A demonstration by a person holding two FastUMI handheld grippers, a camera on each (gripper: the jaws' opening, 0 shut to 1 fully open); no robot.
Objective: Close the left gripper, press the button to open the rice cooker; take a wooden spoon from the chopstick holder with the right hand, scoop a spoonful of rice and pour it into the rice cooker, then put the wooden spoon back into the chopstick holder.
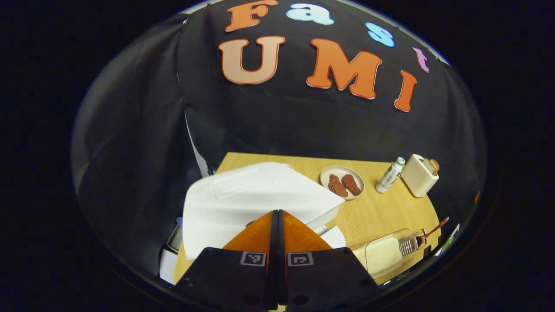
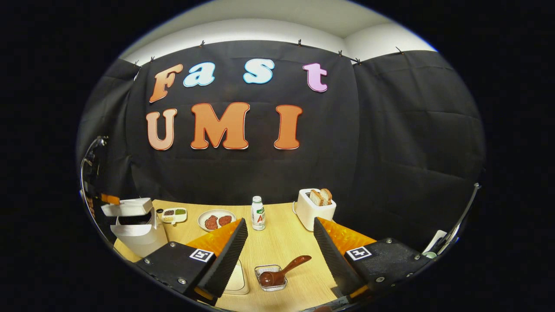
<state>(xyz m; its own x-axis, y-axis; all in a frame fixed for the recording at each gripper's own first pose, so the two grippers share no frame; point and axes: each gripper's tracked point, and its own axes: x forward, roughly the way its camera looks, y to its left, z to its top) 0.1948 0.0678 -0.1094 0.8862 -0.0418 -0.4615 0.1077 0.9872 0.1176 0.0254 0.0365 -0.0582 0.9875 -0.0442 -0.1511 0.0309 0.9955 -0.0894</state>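
Observation:
In the left gripper view my left gripper (image 1: 277, 213) is shut, its fingers pressed together with nothing between them, right above the white rice cooker (image 1: 243, 195). The right gripper view shows the rice cooker (image 2: 136, 232) at the table's left with its lid lifted and a dark gap under it. My right gripper (image 2: 279, 225) is open and empty above the table. Below it the wooden spoon (image 2: 284, 269) lies bowl-down in the small chopstick holder (image 2: 259, 273). The rice box (image 2: 238, 277) is partly hidden by one finger. From the left, the spoon (image 1: 435, 229), holder (image 1: 409, 245) and rice box (image 1: 381, 255) sit at the right.
A plate of two reddish meat pieces (image 2: 217, 221), a small bottle (image 2: 258, 213) and a white toaster with bread slices (image 2: 314, 209) stand along the back of the wooden table (image 2: 282, 247). A small condiment tray (image 2: 174, 214) lies beside the cooker.

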